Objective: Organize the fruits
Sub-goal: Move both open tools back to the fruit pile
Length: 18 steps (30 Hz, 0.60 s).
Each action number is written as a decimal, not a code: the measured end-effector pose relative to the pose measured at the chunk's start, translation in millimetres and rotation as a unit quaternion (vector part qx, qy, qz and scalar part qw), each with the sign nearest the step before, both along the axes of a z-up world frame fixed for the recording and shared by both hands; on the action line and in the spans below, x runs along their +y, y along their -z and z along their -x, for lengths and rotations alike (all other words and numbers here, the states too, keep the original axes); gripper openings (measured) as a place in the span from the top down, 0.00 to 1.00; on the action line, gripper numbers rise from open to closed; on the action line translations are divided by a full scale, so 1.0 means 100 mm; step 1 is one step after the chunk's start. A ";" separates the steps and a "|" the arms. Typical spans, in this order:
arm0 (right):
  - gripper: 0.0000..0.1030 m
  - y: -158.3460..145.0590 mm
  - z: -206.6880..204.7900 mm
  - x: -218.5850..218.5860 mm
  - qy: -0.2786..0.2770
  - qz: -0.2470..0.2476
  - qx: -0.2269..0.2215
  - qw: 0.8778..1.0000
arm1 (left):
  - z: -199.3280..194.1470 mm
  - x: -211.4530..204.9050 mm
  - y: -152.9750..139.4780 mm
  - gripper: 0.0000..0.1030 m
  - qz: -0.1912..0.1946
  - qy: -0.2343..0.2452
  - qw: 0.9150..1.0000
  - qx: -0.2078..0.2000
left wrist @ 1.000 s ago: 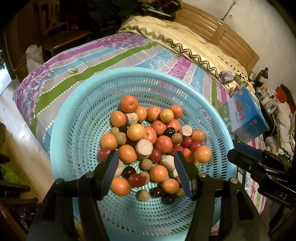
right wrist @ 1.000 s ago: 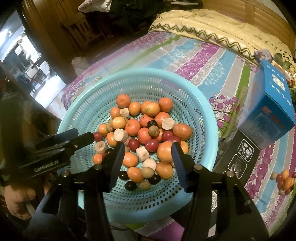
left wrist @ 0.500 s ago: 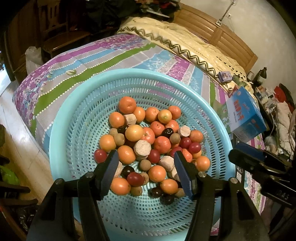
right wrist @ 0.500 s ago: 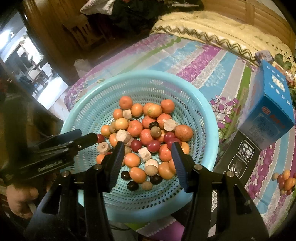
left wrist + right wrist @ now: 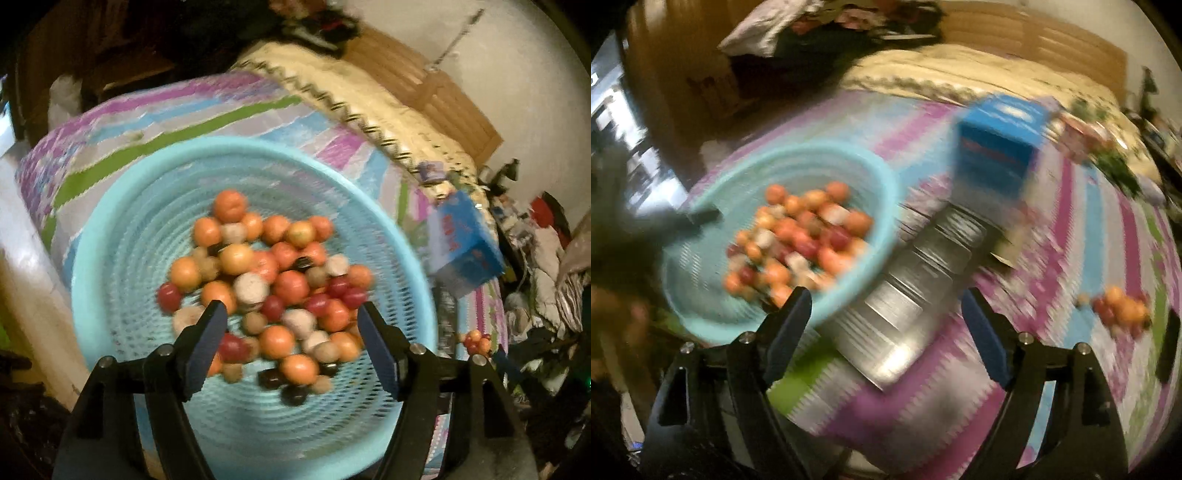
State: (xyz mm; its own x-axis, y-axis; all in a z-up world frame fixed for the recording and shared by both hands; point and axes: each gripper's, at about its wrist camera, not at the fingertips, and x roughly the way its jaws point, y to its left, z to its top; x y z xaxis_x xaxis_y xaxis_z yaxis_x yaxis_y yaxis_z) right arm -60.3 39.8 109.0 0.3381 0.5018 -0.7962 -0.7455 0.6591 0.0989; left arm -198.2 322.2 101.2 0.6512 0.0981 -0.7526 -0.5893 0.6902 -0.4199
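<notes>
Left wrist view: fruits (image 5: 273, 291) lying piled in turquoise basket (image 5: 110, 236) just ahead of L gripper (image 5: 291, 343), jaws opening, nothing gripped. R gripper (image 5: 886, 332) jaws opening, empty, hovering over striped bedspread (image 5: 1108, 236); basket to its left, blue box (image 5: 997, 151) ahead, small fruit cluster (image 5: 1123, 310) right.

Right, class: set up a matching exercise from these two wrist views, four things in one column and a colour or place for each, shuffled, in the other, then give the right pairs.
Things:
1. basket
2. box
3. small fruit pile
4. bedspread

Colour or place:
A. lies loose on the bedspread, outside the basket
B. striped purple, blue and green
C. light turquoise, with holes, holds most of the fruit
D. dark blue, stands beside the basket

Pairs: 1-C, 2-D, 3-A, 4-B
</notes>
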 end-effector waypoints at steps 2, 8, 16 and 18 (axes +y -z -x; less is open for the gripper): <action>0.18 0.10 -0.05 -0.29 0.028 0.008 0.006 1.000 | -0.07 -0.20 -0.17 0.26 -0.024 0.018 0.999 -0.026; 0.18 0.39 -0.15 -1.13 0.114 0.023 0.039 0.992 | -0.46 -1.15 -0.54 0.12 -0.051 0.130 0.985 -0.104; 0.18 0.66 -0.24 -2.01 0.192 0.020 0.074 0.978 | -1.14 -2.62 -0.30 0.12 -0.047 0.325 0.942 -0.073; 0.19 0.71 -0.27 -2.14 0.203 0.017 0.079 0.976 | -1.34 -2.88 -0.14 0.12 -0.047 0.347 0.935 -0.055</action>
